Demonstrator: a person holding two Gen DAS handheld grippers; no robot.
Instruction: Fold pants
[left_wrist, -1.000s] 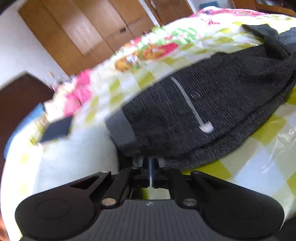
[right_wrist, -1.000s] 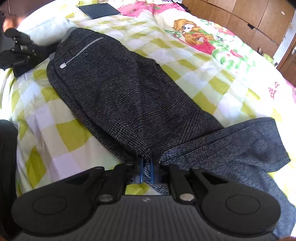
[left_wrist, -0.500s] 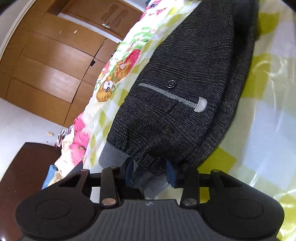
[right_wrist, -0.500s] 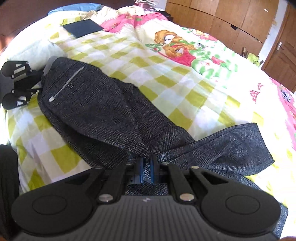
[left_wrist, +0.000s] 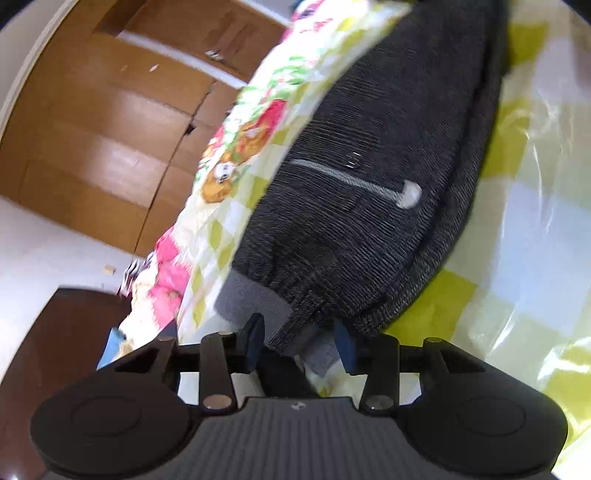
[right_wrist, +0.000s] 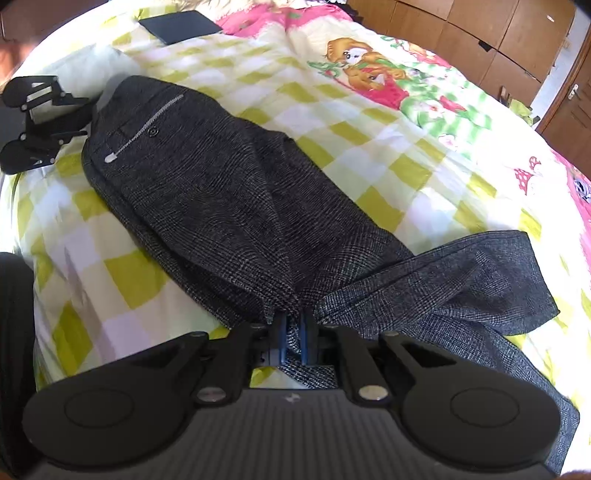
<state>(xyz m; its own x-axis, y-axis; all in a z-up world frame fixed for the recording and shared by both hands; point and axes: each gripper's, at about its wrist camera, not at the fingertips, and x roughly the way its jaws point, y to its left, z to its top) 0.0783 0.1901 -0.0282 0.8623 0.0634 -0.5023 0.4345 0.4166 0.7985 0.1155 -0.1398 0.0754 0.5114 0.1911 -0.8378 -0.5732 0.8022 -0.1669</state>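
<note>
Dark grey checked pants (right_wrist: 221, 206) lie lengthwise on the bed, waistband at the far left, zip pocket up. The legs bend back to the right near my right gripper (right_wrist: 291, 332), which is shut on a pinch of leg fabric at the fold. In the left wrist view the pants (left_wrist: 369, 221) fill the middle. My left gripper (left_wrist: 299, 336) is at the waistband with its jaws opening. The grey waistband edge lies between the blue pads, which stand clear of it. The left gripper (right_wrist: 84, 115) also shows at the waistband in the right wrist view.
The bed sheet (right_wrist: 369, 155) is yellow-checked with cartoon prints. A dark flat rectangle (right_wrist: 179, 25) lies on it beyond the waistband. Wooden wardrobe doors (left_wrist: 92, 129) stand past the bed. A person's dark clothing (right_wrist: 14, 332) is at the left edge.
My left gripper has gone from shut on the waistband to open and has rolled, tilting its view. My right gripper has kept its pinch on the leg fabric.
</note>
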